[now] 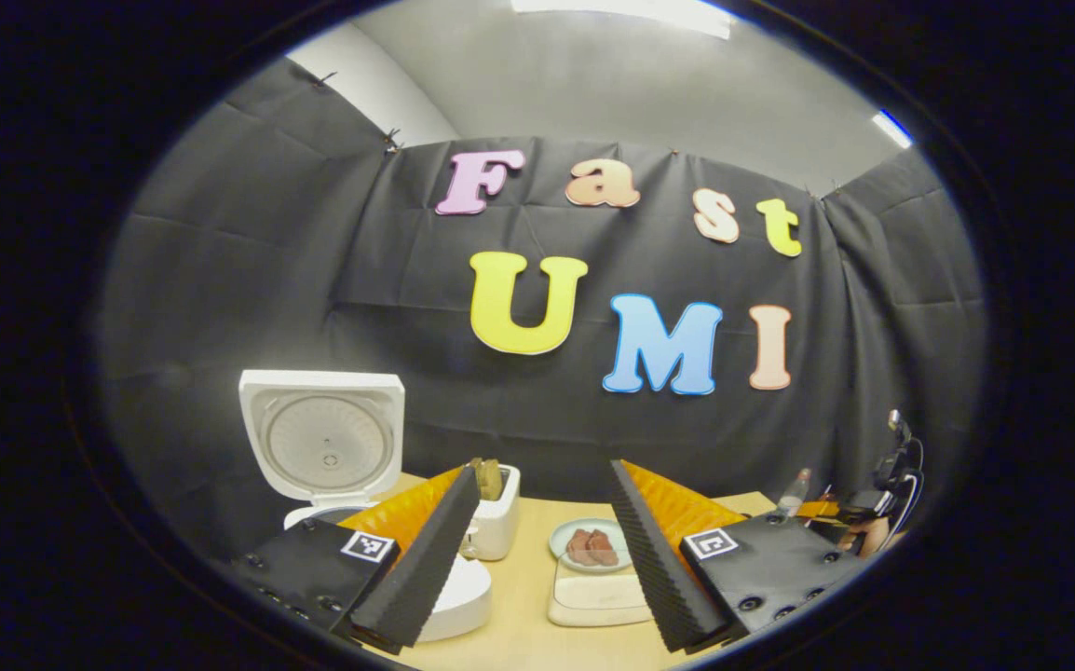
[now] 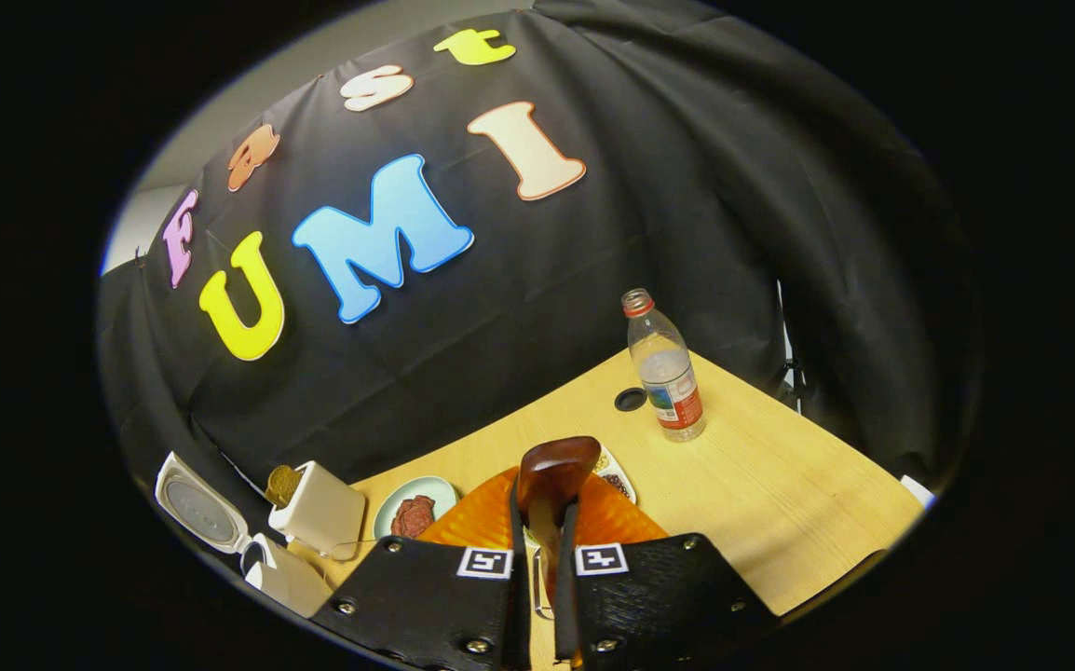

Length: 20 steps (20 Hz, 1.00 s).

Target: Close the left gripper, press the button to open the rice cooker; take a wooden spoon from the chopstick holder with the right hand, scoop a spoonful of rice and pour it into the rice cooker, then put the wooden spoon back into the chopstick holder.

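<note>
Wooden spoon (image 2: 551,475) between right jaws

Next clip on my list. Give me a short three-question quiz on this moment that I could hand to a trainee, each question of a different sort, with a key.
1. True or false: the rice cooker has its lid up.
2. Multiple choice: what does the right gripper hold between its fingers?
A. the water bottle
B. the wooden spoon
C. the plate of meat
3. Fill in: the fingers of the left gripper stand ____.

Key:
1. True. The white lid stands upright, its inner side facing the left gripper view.
2. B. The spoon's handle runs between the two fingers, bowl end forward, above the table.
3. Apart (open), with nothing between them.
</note>
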Each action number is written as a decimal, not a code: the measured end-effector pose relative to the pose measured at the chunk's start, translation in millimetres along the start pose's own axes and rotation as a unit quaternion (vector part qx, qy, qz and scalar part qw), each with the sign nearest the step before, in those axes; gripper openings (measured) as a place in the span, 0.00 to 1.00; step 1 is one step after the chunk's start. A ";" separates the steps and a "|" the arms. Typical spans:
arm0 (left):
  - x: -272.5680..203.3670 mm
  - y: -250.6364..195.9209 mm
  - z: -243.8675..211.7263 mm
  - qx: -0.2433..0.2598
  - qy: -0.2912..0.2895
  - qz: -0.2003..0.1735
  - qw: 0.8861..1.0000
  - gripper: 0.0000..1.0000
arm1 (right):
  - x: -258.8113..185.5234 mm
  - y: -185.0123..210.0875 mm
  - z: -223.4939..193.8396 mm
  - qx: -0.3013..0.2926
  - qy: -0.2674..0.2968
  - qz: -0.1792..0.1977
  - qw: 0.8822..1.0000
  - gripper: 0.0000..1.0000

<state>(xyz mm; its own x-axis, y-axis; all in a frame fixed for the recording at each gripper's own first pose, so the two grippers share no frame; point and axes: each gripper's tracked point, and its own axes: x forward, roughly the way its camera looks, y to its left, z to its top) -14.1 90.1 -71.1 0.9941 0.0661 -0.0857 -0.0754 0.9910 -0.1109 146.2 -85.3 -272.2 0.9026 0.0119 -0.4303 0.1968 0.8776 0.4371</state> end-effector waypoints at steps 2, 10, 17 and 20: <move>-1.8 3.1 -1.3 0.000 0.004 0.006 1.000 0.97 | 10.5 -3.2 -9.7 -0.014 0.006 -0.011 1.000 0.11; 2.4 11.7 8.0 0.004 -0.008 0.019 1.000 0.95 | -16.5 -30.0 -19.6 -0.064 0.012 -0.044 0.997 0.74; 22.9 27.1 20.2 0.006 -0.013 0.013 1.000 0.95 | -85.8 -18.0 20.3 -0.174 -0.038 -0.028 0.984 0.96; 35.6 42.4 32.2 0.026 -0.014 0.014 0.999 0.96 | -115.5 4.6 45.4 -0.187 -0.071 -0.012 0.980 0.95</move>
<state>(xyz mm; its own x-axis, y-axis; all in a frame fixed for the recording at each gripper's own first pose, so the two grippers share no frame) 20.6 138.3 -46.9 0.9935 0.0966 -0.0608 -0.1001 0.9933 -0.0581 60.2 -104.5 -184.6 0.9491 -0.0541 -0.3104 0.0883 0.9913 0.0973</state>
